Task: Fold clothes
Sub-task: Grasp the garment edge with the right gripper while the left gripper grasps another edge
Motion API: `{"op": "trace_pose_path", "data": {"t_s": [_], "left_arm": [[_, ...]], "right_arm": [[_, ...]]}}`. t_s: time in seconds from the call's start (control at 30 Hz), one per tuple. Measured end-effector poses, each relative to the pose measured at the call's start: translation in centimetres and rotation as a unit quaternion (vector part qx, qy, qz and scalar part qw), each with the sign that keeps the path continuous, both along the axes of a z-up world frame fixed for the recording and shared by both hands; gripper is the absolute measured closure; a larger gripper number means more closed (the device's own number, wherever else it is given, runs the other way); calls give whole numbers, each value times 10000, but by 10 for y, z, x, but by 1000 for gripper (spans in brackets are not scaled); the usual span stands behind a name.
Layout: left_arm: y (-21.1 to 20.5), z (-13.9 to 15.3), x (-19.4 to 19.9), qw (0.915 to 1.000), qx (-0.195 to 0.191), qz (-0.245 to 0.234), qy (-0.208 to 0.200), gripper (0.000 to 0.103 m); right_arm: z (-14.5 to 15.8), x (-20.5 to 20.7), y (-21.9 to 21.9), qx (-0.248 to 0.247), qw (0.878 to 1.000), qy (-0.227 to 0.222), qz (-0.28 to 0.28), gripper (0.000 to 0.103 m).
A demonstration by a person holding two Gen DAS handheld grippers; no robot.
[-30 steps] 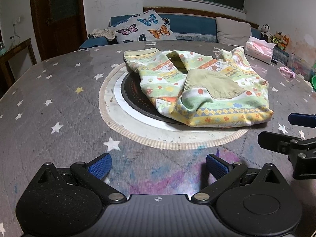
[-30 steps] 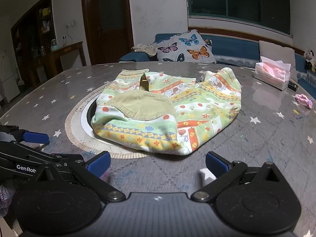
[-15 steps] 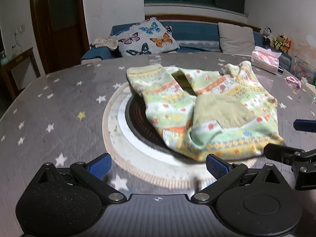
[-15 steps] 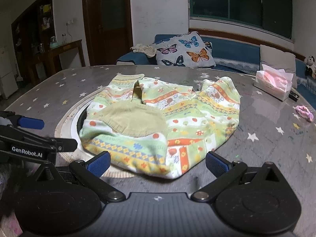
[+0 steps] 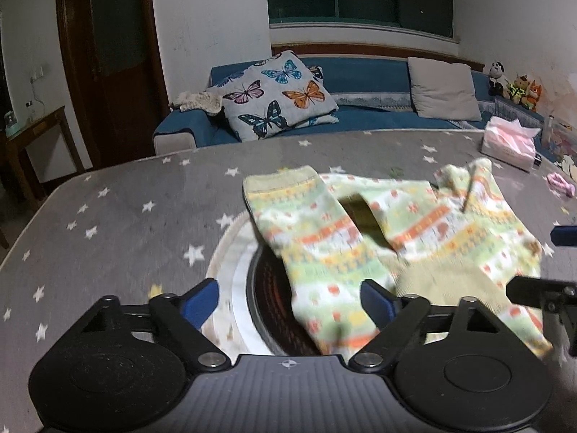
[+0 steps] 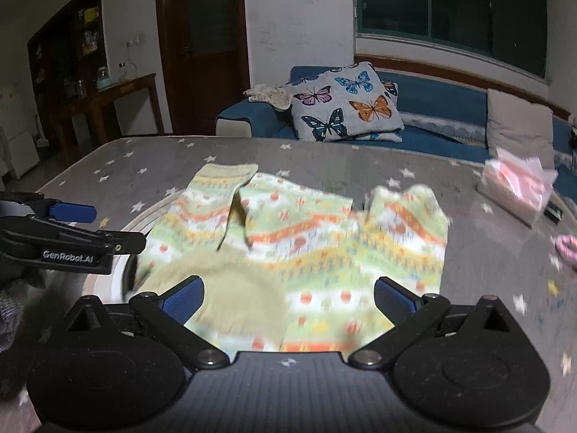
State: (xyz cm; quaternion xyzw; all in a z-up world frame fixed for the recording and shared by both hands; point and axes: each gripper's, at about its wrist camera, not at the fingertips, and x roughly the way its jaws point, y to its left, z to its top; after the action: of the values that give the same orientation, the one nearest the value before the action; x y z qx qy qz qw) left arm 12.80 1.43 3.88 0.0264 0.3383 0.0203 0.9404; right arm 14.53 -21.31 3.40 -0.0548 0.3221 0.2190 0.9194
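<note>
Jaws on both tools stand wide apart with nothing between them. The left gripper (image 5: pixel 290 297) hangs over the near left part of the garment (image 5: pixel 393 249), its blue pads straddling the left sleeve or leg of the cloth; the right gripper (image 6: pixel 288 297) hangs over the near hem, one pad above the plain olive patch (image 6: pixel 230 296) and the other above the striped part. Neither tool appears to touch the fabric, though blur makes the gap hard to judge.

The garment, a small knitted piece in pale green with orange and yellow bands, lies crumpled and partly doubled over at the middle of the star-printed table (image 5: pixel 119 216), draped across a dark round disc (image 5: pixel 270 296) set in a pale ring. A tissue box (image 6: pixel 515 187) and a pink hair tie (image 6: pixel 566 247) sit well off to the right.

The step in hand looks like reaching in for a two-point grab before spreading the piece flat. To do it well, each tool should come down on a separate near corner or edge, pinching one layer only where possible, since the cloth is bunched. Keeping the grips well apart would let the fabric be pulled taut and laid out clear of the disc's rim, where it could snag.
</note>
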Motion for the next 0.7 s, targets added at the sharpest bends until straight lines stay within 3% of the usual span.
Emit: {"op": "trace_pose_path", "data": {"t_s": [0.13, 0.5, 0.57, 0.7], "left_arm": [[6, -1, 15, 10000, -58, -19, 63, 28], [9, -2, 56, 9997, -115, -204, 106, 27], [6, -2, 64, 9995, -104, -260, 126, 27], [-3, -6, 85, 9988, -112, -417, 212, 25]], "right_arm": [[3, 30, 11, -82, 9999, -14, 98, 8], [-26, 115, 69, -432, 9966, 128, 689, 14], [-37, 123, 75, -573, 9953, 207, 759, 21], [-49, 134, 69, -520, 9954, 439, 669, 55]]}}
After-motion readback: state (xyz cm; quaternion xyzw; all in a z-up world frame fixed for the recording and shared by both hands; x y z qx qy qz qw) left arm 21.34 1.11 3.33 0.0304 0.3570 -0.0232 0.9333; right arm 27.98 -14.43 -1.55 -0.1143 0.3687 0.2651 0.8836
